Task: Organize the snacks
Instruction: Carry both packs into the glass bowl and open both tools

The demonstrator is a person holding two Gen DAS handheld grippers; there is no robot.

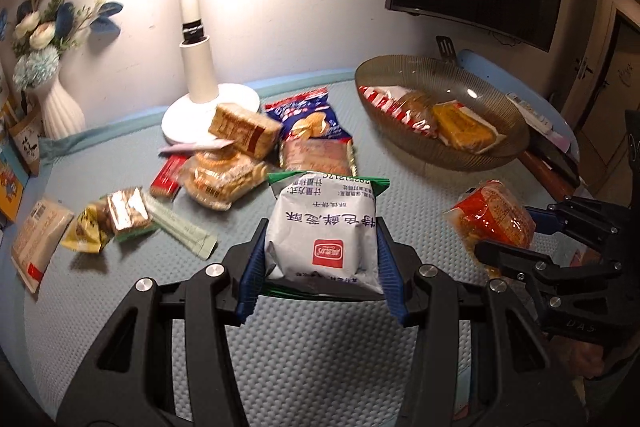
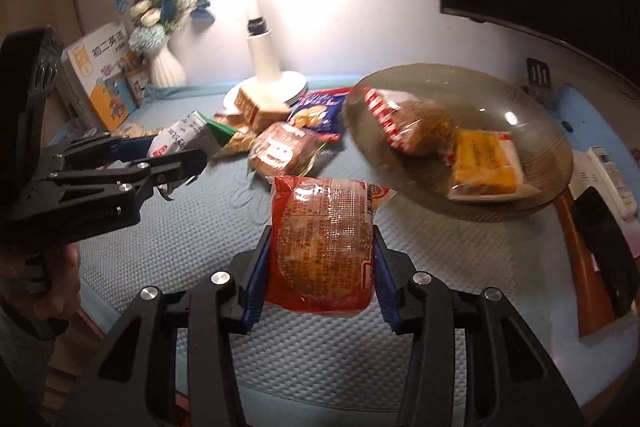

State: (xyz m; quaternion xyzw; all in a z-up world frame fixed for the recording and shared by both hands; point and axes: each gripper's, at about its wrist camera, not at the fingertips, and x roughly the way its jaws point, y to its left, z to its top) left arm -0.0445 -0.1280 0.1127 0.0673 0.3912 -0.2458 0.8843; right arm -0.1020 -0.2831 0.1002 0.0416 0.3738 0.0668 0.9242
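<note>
My left gripper [image 1: 322,259] is shut on a white snack packet with green ends [image 1: 324,235], held above the mat. The same packet [image 2: 180,139] shows at the left of the right wrist view. My right gripper [image 2: 322,255] is shut on a red cake packet [image 2: 324,243], also lifted; it appears in the left wrist view as the red packet [image 1: 494,219] on the right. A ribbed glass bowl [image 1: 504,155] at the back right holds a red-and-white packet [image 1: 400,107] and a yellow packet [image 1: 464,127]. Several loose snacks [image 1: 236,163] lie piled near the lamp.
A white desk lamp [image 1: 200,83] stands at the back centre, a white vase of blue flowers [image 1: 60,103] at the back left, books [image 2: 104,83] beside it. A remote [image 2: 612,179] and a dark phone [image 2: 604,247] lie right of the bowl. A person's hand [image 2: 52,291] grips the left tool.
</note>
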